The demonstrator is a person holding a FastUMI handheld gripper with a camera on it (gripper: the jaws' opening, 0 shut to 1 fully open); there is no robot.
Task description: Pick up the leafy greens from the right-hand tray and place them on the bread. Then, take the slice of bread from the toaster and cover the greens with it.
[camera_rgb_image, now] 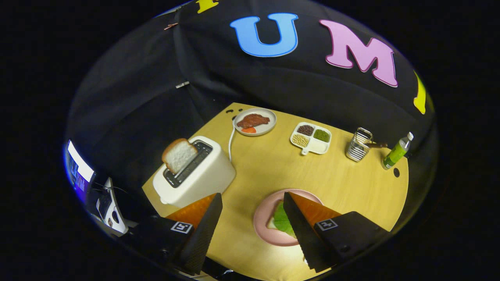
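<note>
Tool [253,203] in my feed: fingers spread wide, nothing between them, held above the bench [273,164]. Left finger [203,230] sits just near-right of the toaster; right finger [302,230] overlaps the right part of the pink plate.

Pink plate [262,218] at near centre of bench, partly between the fingers. On it: leafy greens [282,222] lying on top of a bread slice [271,223]; only a pale edge of that slice shows at the left of the greens. Right side of greens is hidden behind the right finger, so I can't tell their full extent.

Toaster [195,173] at left, w/ second slice of bread [179,155] standing up out of a slot, tilted a bit. White cord [231,144] runs from the toaster toward the far edge.

Far side, left to right: round plate w/ brown and orange food [254,121], white 4-compartment tray [311,138] w/ grains or seeds in three parts, wire holder [359,145], green bottle [397,151] near right edge. All well apart from the tool.

Screen [80,169] visible off the bench at far left.
</note>
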